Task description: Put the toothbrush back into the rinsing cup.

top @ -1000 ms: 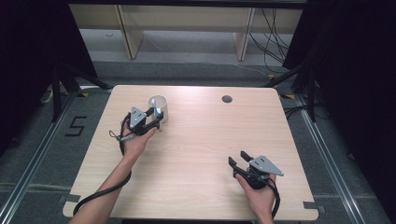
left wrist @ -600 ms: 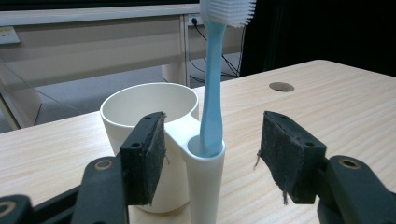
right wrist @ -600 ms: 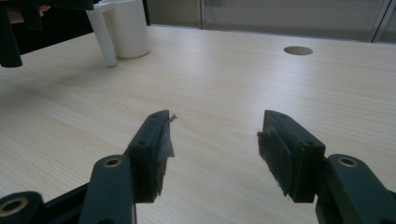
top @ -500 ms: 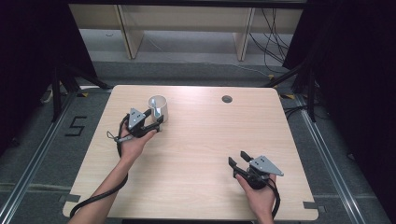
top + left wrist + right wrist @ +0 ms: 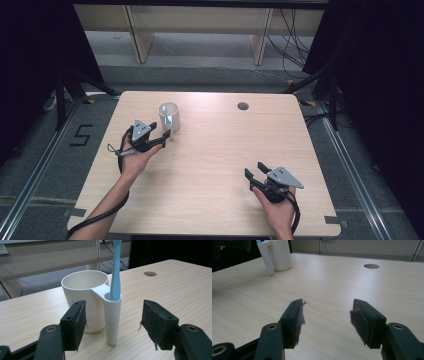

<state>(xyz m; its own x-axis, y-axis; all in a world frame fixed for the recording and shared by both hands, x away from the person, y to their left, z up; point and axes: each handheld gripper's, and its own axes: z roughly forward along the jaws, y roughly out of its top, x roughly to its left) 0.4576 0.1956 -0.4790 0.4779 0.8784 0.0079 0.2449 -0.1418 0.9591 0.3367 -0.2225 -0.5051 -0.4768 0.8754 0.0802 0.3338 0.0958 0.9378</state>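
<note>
The blue handle [image 5: 115, 270] standing in the side tube [image 5: 113, 315] of the cup [image 5: 83, 302] runs off the top edge in the left gripper view, so its upper end cannot be told; its lower part is hidden inside the tube. In the right gripper view the cup [image 5: 279, 253] is cut off at the top edge (rim and opening out of frame), and the handle beside it shows as a mere sliver. From above, the handle [image 5: 167, 120] at the cup [image 5: 169, 115] is too small to identify.
</note>
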